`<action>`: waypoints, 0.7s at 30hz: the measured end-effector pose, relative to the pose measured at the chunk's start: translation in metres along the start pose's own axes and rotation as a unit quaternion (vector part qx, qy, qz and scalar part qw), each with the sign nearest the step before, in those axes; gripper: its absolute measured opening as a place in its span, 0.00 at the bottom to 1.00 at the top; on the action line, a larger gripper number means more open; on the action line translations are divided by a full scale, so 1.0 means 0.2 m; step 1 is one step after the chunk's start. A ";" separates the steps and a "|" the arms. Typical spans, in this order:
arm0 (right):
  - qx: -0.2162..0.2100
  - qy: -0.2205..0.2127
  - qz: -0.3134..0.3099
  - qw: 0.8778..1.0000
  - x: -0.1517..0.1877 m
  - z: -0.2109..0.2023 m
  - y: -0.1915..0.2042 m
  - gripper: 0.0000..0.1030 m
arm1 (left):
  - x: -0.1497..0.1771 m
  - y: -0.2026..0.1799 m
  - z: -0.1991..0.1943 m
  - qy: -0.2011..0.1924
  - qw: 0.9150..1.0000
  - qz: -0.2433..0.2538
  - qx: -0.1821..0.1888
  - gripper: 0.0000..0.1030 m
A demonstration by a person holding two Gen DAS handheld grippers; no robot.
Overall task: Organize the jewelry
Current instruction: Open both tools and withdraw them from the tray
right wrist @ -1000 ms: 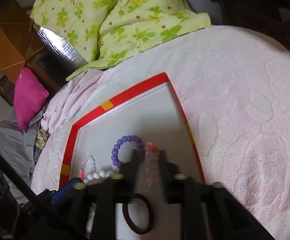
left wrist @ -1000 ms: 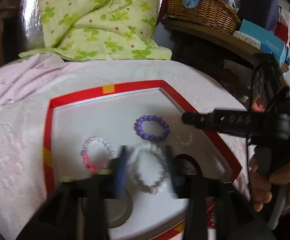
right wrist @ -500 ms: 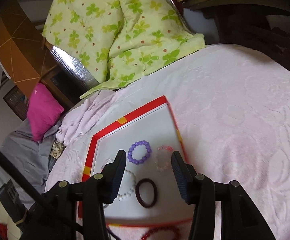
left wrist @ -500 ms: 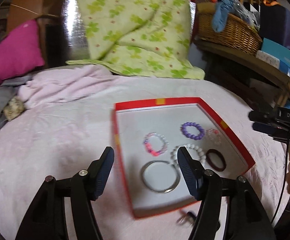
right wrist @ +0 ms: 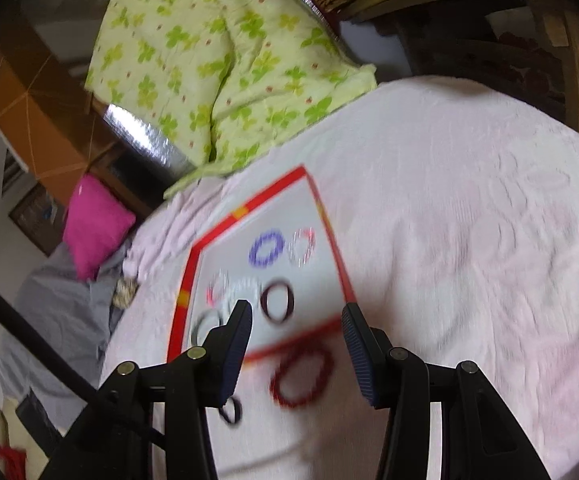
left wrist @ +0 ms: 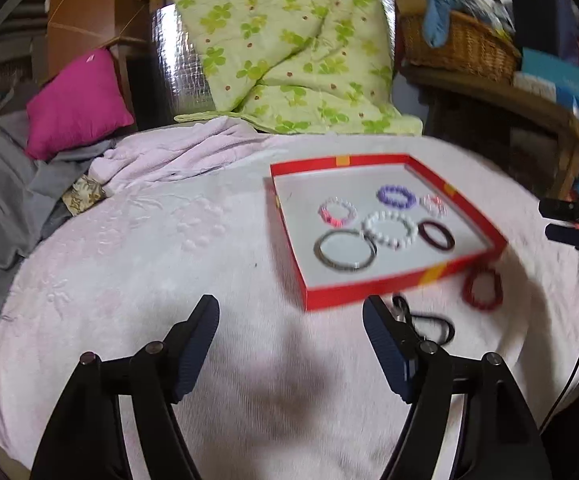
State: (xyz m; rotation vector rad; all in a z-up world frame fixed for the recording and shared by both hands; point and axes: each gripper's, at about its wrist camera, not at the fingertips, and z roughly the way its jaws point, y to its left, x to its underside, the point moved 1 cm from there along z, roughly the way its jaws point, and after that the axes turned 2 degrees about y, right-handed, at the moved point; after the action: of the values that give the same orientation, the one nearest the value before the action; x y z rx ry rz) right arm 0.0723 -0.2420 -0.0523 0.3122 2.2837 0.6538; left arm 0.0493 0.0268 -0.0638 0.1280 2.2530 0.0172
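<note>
Six bracelets are lying inside the red-rimmed tray (left wrist: 373, 290), our landmark on the pale pink bedspread (left wrist: 137, 264). We are holding the left gripper (left wrist: 291, 322) released, its blue-padded jaws spread wide and grasping nothing, hovering over bare bedspread just short of the tray's near left corner. Reading across the tray from its left side, we are seeing a pink-and-clear bead bracelet (left wrist: 337, 212) and, nearer the front rim, a silver bangle (left wrist: 345, 249); toward the middle, a white pearl bracelet (left wrist: 390, 229) is touching the bangle's right edge, with a purple bead bracelet (left wrist: 395, 196) behind it toward the tray's far rim. On the tray's right side, a small pink-and-clear bracelet (left wrist: 433, 204) is resting just beside the purple one, and a dark maroon band (left wrist: 436, 235) is lying nearer the front. Outside the tray, a black hair tie (left wrist: 429, 322) is sitting on the bedspread just in front of the front rim, and a red bead bracelet (left wrist: 482, 289) is lying off the tray's near right corner. We are keeping the right gripper (right wrist: 296, 316) released too, jaws apart and empty, poised above the tray's front rim with the red bead bracelet showing between its fingers, blurred by motion.
</note>
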 end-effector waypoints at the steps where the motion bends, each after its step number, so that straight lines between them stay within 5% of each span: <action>1: 0.000 0.007 -0.006 1.000 0.03 0.00 0.01 0.49 | 0.02 -0.01 -0.01 0.001 1.000 0.009 -0.001 0.73; 8: 0.011 0.052 -0.042 0.998 0.20 0.05 0.06 0.49 | 0.04 -0.07 -0.03 0.000 0.999 0.048 -0.009 0.74; 21: 0.003 0.096 -0.068 0.993 0.25 0.22 0.19 0.49 | 0.04 -0.09 0.04 0.031 0.998 0.058 -0.012 0.74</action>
State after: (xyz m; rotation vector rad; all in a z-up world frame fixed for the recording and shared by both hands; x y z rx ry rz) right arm 0.0701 -0.1745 -0.0881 0.0977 2.4651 0.6293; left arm 0.0487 0.0097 -0.0763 0.2486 2.3031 0.1123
